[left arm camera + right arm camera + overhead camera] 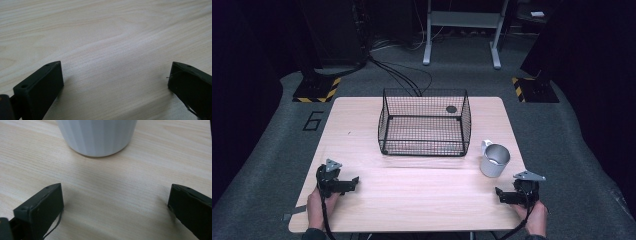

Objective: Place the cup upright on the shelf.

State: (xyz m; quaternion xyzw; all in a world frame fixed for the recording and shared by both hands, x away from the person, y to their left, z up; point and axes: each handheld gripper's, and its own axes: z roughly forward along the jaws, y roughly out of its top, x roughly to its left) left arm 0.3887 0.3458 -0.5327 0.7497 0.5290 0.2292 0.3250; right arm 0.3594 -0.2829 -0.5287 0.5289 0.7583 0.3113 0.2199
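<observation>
A black wire basket (424, 122) stands at the middle of the wooden table (412, 195), toward the far side. A pale grey mug (494, 160) with its handle at the far left stands right of the basket's near corner; its ribbed lower wall (96, 136) fills the top of the right gripper view. My right gripper (501, 195) rests low on the table just in front of the mug, open, nothing between its jaws (116, 202). My left gripper (353, 182) sits at the near left of the table, open over bare wood (116, 82).
A small dark disc (451, 109) shows at the basket's far right, seen through the mesh. Beyond the table lie grey carpet, cables (402, 75), a white stand frame (462, 30) and hazard-striped bases (317, 90). Table edges run close to both hands.
</observation>
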